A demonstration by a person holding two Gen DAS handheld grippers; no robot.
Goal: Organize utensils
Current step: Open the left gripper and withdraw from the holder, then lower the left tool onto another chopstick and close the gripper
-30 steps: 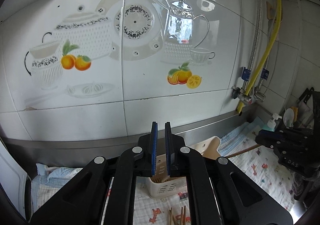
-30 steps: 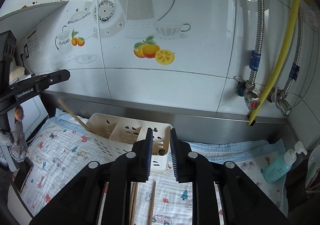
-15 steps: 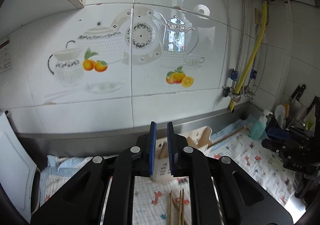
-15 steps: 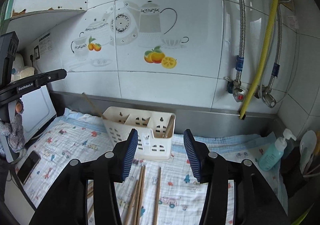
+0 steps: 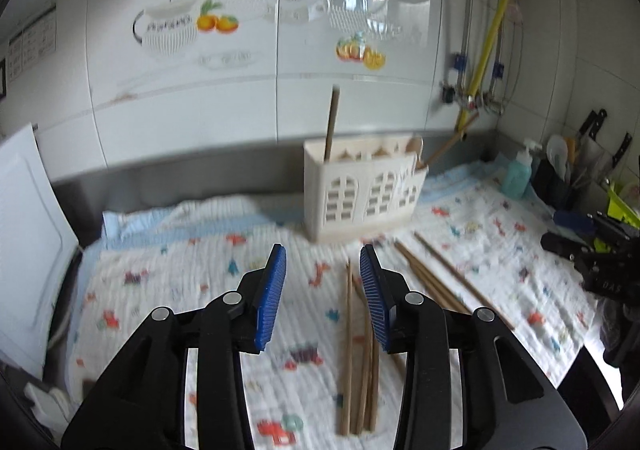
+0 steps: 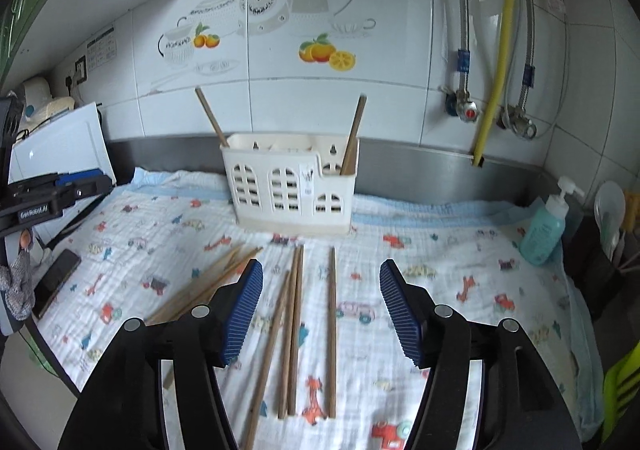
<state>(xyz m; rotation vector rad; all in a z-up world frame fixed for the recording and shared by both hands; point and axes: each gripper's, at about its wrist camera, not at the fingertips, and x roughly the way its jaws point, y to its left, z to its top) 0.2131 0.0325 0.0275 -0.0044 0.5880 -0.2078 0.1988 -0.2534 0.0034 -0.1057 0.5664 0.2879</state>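
Observation:
A cream utensil caddy (image 6: 292, 186) stands at the back of a patterned cloth, with one wooden chopstick leaning out at its left end (image 6: 211, 117) and one at its right end (image 6: 354, 138). Several loose wooden chopsticks (image 6: 294, 326) lie on the cloth in front of it. My right gripper (image 6: 321, 306) is open and empty above them. My left gripper (image 5: 323, 292) is open and empty, with a bundle of chopsticks (image 5: 358, 354) just right of its centre. The caddy (image 5: 360, 194) shows beyond it. The left gripper also appears at the left edge of the right wrist view (image 6: 60, 190).
A teal soap pump bottle (image 6: 546, 226) stands at the right. A dark utensil holder (image 5: 560, 178) and knives stand at the far right. A white board (image 6: 60, 146) leans at the left. A phone (image 6: 56, 278) lies at the cloth's left edge. Pipes (image 6: 492, 50) run down the tiled wall.
Both grippers have opened wide and pulled back and down from the caddy, so the cloth and loose chopsticks now fill the lower views.

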